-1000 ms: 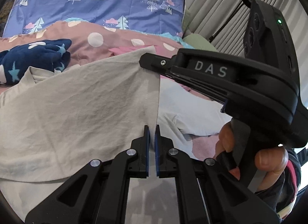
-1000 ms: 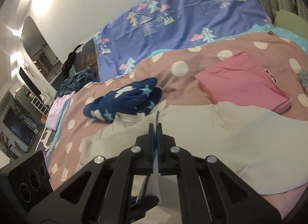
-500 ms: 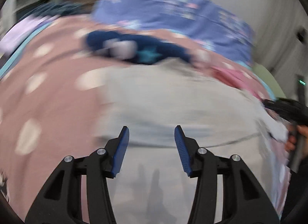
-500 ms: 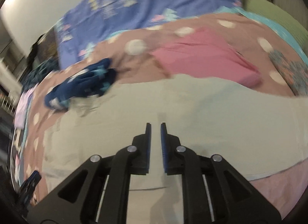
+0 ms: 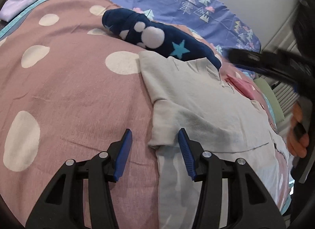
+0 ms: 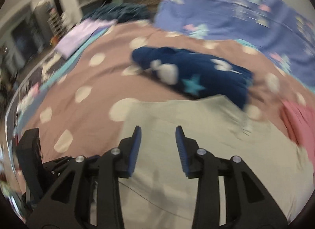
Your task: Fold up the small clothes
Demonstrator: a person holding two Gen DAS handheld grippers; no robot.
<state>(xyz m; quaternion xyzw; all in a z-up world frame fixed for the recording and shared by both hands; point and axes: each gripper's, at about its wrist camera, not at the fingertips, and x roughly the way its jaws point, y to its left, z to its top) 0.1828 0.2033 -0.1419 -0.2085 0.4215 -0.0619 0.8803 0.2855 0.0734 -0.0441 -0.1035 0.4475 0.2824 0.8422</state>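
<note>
Grey jersey shirt, folded flat on dotted cotton bedspread; left gripper empty, half-spread; right gripper empty, opening

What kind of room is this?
Most likely a bedroom. Clothes lie on a bed with a pink spotted cover, a purple sheet with little trees lies behind it, and a grey shirt is spread out for folding.

Soft, even daylight fills both views, with no harsh glare on the bed; the left wrist view is mostly sharp, though the other hand-held gripper at its right edge is smeared; the right wrist view is motion-blurred throughout (worst toward the upper left); fisheye bending and dark vignetting ring both frames.
</note>
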